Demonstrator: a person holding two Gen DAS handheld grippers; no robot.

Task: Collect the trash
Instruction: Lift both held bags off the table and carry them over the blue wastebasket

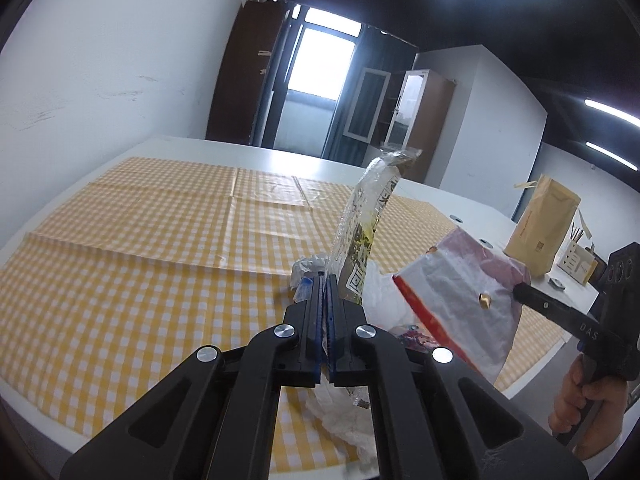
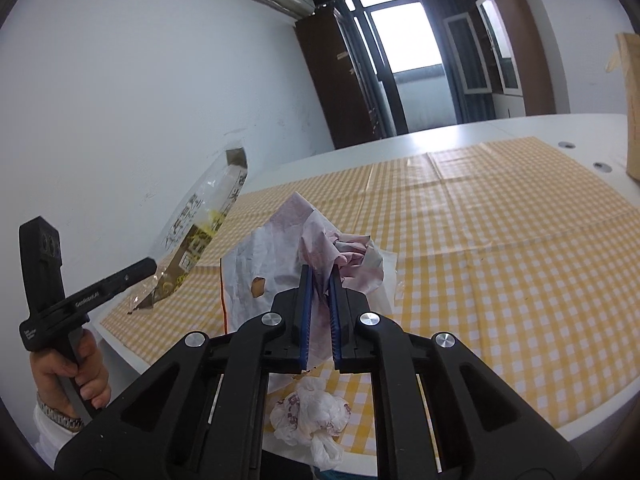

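Observation:
My left gripper [image 1: 324, 280] is shut on a clear plastic wrapper [image 1: 362, 224] with black print and yellow residue, holding it upright above the table. It also shows in the right wrist view [image 2: 196, 236]. My right gripper [image 2: 320, 276] is shut on a crumpled white and pink paper wrapper [image 2: 296, 240], lifted off the cloth; it also shows in the left wrist view [image 1: 460, 292]. A crumpled white plastic bag [image 2: 312, 416] lies on the yellow checked tablecloth [image 2: 500, 264] under the grippers, also seen in the left wrist view [image 1: 344, 420].
The white table [image 1: 248, 152] runs to a white wall at the left. A brown paper bag [image 1: 540, 224] and a small box with sticks [image 1: 578, 260] stand at the right. Cabinets and a window lie behind.

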